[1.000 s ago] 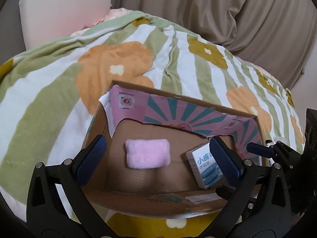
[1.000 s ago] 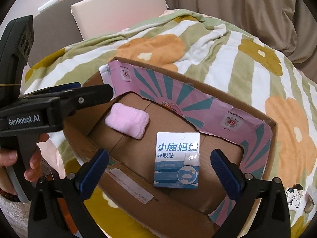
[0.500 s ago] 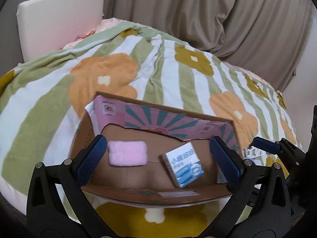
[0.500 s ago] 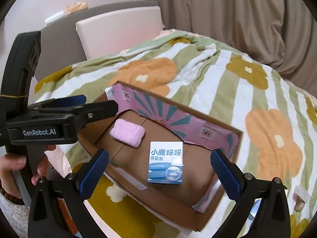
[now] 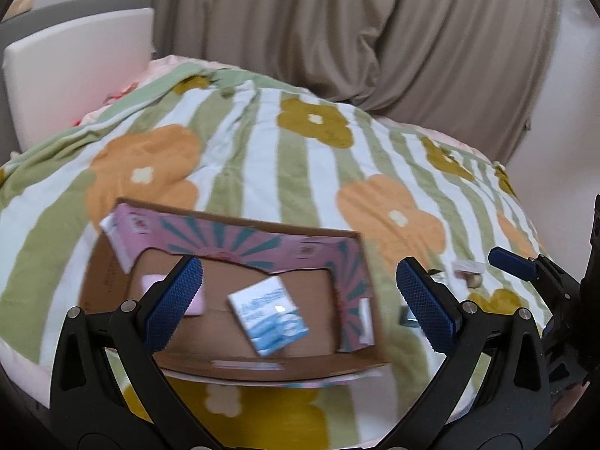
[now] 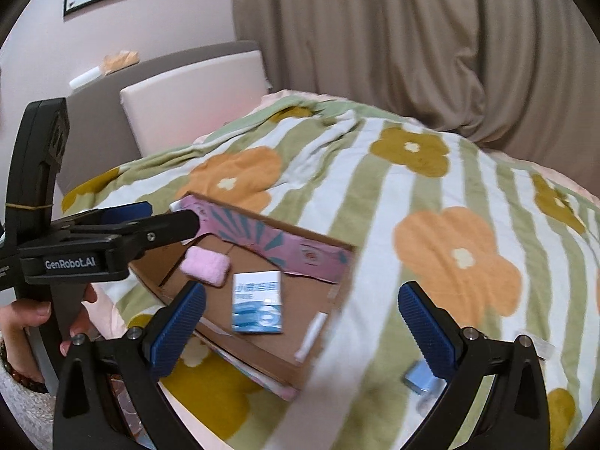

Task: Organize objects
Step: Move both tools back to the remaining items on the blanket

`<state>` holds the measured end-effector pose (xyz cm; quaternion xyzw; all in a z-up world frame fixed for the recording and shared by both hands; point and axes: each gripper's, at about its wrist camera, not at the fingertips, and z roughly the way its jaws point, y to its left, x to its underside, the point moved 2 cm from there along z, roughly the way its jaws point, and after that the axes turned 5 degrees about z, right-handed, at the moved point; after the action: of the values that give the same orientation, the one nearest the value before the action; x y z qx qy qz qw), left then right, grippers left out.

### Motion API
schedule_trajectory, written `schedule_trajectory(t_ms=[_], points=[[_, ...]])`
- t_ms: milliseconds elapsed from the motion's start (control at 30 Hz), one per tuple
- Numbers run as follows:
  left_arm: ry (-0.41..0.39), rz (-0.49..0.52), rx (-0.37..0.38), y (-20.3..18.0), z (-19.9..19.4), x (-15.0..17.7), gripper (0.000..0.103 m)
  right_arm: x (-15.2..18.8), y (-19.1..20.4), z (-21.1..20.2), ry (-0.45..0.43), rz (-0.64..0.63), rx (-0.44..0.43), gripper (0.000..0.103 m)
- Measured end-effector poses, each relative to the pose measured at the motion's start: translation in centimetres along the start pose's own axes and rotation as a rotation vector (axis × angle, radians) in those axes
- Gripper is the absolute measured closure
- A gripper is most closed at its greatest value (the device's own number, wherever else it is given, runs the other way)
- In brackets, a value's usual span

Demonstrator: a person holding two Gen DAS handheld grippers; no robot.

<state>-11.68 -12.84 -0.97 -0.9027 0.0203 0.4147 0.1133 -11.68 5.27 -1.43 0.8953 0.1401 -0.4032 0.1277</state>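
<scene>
A shallow cardboard box [image 5: 348,367] with a pink and teal printed inner flap lies on the bed, resting on the flowered, green-striped blanket [image 5: 262,157]; inside it, flat on the cardboard floor, sit a blue and white carton [image 5: 268,315] and, to its left, a fluffy pink pad [image 6: 204,270], the two near each other but apart; in the left wrist view the pad is mostly hidden behind a blue finger pad. The left gripper [image 5: 300,300] hovers above the box with its jaws spread wide and nothing between them; the right gripper [image 6: 302,322] is likewise splayed and empty, held over the box's right end. On the blanket to the right of the box lie a small light-blue item [image 6: 422,378] and some small packets [image 5: 467,272], too blurred to identify. Behind the bed stand a pale headboard cushion [image 6: 195,108] and beige curtains [image 6: 431,48].
</scene>
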Motion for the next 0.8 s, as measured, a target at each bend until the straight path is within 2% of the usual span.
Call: schedule_trajectory(t_ms=[433,800], points=[[0.052,0.063,0.124,-11.0,3.1,0.7,0.0,2.0,-9.8,-6.3,-0.076,0.108,0.139,0.001],[0.157,0.1,0.219,-18.2,9.0,2.9,0.0,4.7,-17.6,-8.6,-0.08,0.201,0.235,0.001]])
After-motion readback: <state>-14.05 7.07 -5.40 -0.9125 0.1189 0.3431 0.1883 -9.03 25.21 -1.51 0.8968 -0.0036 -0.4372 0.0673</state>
